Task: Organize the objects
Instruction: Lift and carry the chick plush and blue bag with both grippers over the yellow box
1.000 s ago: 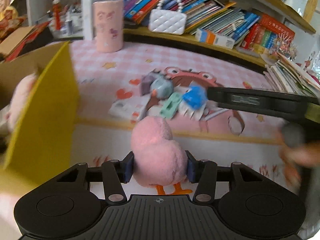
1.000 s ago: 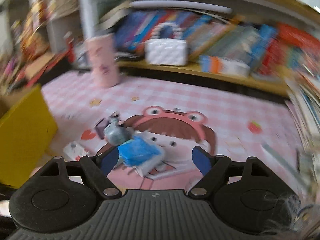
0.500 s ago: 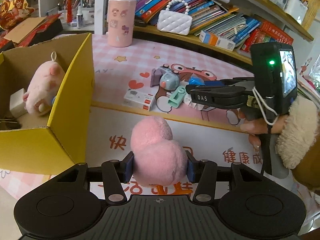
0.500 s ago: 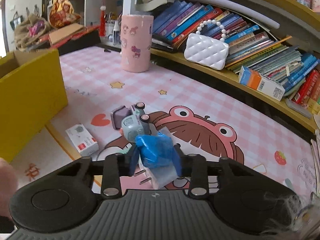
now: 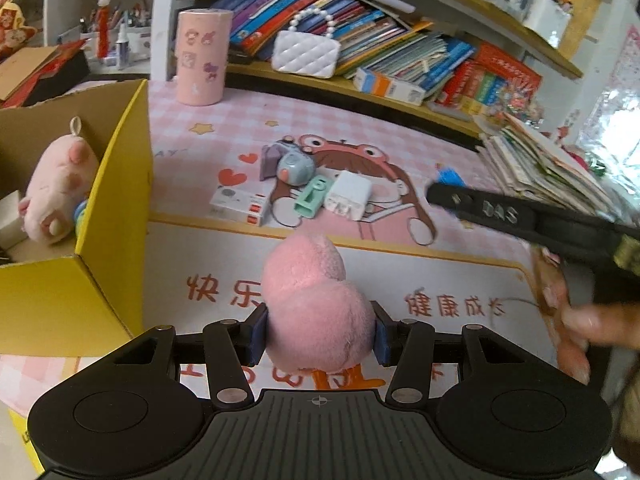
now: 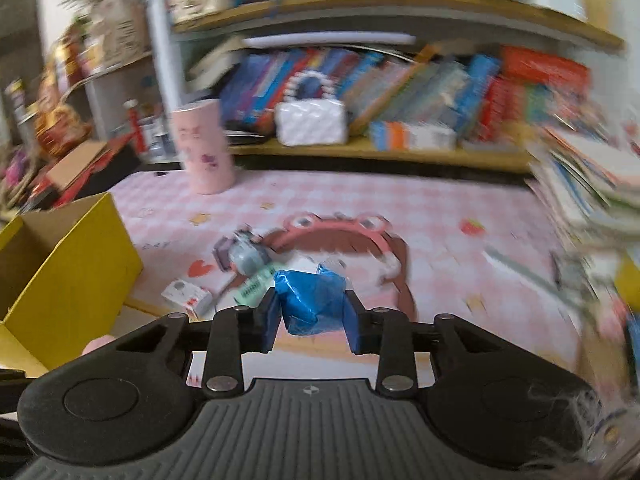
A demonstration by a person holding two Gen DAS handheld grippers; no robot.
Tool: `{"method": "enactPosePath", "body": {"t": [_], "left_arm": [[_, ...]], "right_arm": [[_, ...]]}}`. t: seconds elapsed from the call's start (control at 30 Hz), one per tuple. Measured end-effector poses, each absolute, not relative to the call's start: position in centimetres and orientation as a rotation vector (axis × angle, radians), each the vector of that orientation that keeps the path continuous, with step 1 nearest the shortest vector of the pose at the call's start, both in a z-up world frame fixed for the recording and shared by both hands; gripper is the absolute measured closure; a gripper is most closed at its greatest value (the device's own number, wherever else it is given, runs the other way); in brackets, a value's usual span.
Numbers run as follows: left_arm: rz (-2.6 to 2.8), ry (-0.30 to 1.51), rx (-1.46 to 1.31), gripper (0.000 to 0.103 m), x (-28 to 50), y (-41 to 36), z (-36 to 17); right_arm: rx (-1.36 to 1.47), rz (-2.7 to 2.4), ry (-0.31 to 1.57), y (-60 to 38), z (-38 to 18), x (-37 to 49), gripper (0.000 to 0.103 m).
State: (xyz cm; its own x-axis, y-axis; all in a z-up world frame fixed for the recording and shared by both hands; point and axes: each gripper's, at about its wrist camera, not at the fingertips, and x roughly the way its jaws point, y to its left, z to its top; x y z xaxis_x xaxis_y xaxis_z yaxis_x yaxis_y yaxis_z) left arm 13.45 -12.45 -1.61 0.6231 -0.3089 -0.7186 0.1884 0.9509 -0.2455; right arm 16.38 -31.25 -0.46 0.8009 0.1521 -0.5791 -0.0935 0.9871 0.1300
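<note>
My left gripper (image 5: 318, 338) is shut on a pink plush toy (image 5: 316, 304) and holds it above the mat, just right of the yellow cardboard box (image 5: 116, 208). A pink plush pig (image 5: 56, 184) lies inside the box. My right gripper (image 6: 312, 320) is shut on a crumpled blue packet (image 6: 310, 300) and holds it lifted over the mat; it shows in the left wrist view (image 5: 444, 192) at the right. A pile stays on the mat: a grey toy (image 5: 296, 166), a mint item (image 5: 314, 196), a white charger (image 5: 348, 200), a white and red carton (image 5: 240, 204).
A pink cylinder tin (image 5: 202, 62) and a white quilted purse (image 5: 306, 54) stand at the back by the bookshelf (image 5: 400, 60). A stack of books (image 5: 540, 164) leans at the right. The box's near wall (image 5: 48, 304) is close on the left.
My right gripper closed on the blue packet in the pile and lifted it up and to the right. My left gripper keeps the pink plush beside the box.
</note>
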Motion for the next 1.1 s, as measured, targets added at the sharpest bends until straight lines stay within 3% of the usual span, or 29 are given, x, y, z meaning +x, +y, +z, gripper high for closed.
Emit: {"method": "enactPosePath", "body": {"t": [0.47,1.1], "left_arm": [[-0.427,0.816,-0.178,0.055,8.9,-9.6,-1.3],[-0.22,0.806,-0.279,0.055,-0.9,5.0,-1.5]], "right_arm": [[0.143,-0.014,0.728,-27.6,-1.1,5.0,0.072],[0.076,0.179,0.793,-13.8,-1.8,-3.1,0.072]]}}
